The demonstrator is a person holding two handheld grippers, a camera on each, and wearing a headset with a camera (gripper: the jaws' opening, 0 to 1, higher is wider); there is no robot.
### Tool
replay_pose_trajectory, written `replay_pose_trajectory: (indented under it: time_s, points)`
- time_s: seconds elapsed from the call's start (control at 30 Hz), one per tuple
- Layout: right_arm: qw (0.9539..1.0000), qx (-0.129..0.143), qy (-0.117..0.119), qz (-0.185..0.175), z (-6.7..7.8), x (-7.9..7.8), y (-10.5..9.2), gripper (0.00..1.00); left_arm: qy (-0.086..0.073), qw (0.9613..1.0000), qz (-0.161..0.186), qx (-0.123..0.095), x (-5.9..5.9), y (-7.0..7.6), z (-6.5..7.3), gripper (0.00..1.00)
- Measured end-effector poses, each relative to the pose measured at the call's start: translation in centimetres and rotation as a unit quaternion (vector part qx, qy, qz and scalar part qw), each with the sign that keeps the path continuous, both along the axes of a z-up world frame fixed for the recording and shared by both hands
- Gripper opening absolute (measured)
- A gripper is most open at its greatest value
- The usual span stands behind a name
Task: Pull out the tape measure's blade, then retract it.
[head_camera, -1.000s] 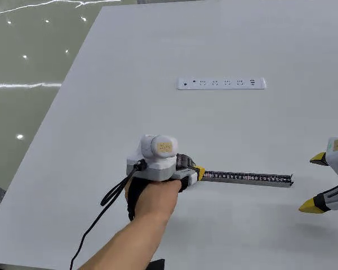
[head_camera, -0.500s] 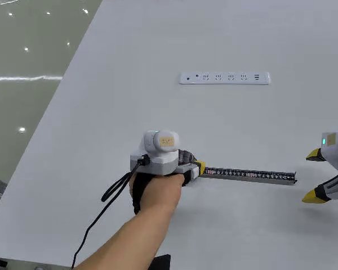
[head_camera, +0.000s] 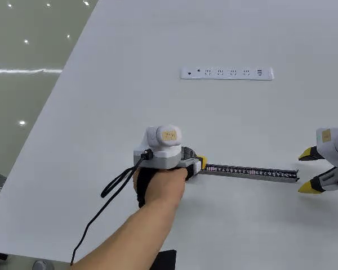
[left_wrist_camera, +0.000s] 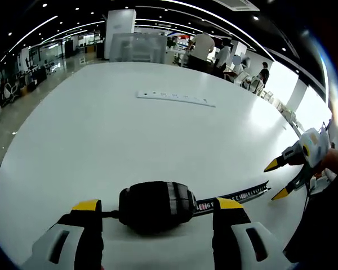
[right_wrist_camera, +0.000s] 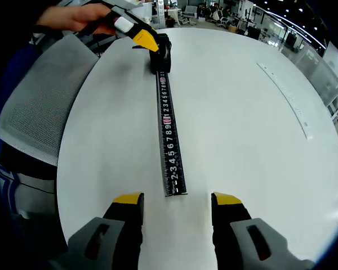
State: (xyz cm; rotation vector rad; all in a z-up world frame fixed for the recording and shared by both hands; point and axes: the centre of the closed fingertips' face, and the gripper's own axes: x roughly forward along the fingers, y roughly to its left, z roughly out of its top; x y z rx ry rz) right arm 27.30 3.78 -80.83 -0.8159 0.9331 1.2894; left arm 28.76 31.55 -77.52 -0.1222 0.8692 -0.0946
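A black tape measure (left_wrist_camera: 155,205) rests on the white table (head_camera: 129,90), and my left gripper (left_wrist_camera: 159,207) is shut on its case, one yellow-tipped jaw on each side. From the case the blade (head_camera: 250,172) lies flat, stretched out to the right. My right gripper (head_camera: 307,170) is open just past the blade's free end. In the right gripper view the blade (right_wrist_camera: 169,129) stops a little short of the gap between my right gripper's (right_wrist_camera: 177,198) jaws, touching neither. The case (right_wrist_camera: 160,50) sits at the far end of the blade.
A white power strip (head_camera: 227,73) lies farther back on the table. The table's left edge (head_camera: 56,95) drops to a glossy green floor. A grey mesh chair (right_wrist_camera: 39,95) stands by the table's near edge. People stand in the distance behind the table.
My right gripper has drifted a little closer to the blade's end and its jaws stand slightly narrower. The left gripper, the case and the blade's length are the same; the head camera shifted.
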Motion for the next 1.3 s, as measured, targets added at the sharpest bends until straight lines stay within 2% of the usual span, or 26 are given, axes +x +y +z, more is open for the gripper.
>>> replay_pose_trajectory:
  time_s: [0.53,1.07,1.3]
  points:
    - [0.9998,-0.001,0.006,0.020,-0.5,-0.2,0.7,0.31,0.011,0.9998,0.013,-0.012,-0.2,0.2,-1.1,0.74]
    - [0.9995,-0.004,0.008,0.029,-1.0,-0.3,0.5,0.21,0.014,0.9997,0.015,-0.013,0.4,0.5,-1.5,0.70]
    - [0.9995,-0.002,0.009,0.029,-1.1,-0.4,0.6,0.15,0.017,0.9996,0.015,-0.015,0.3,0.2,-1.7,0.68]
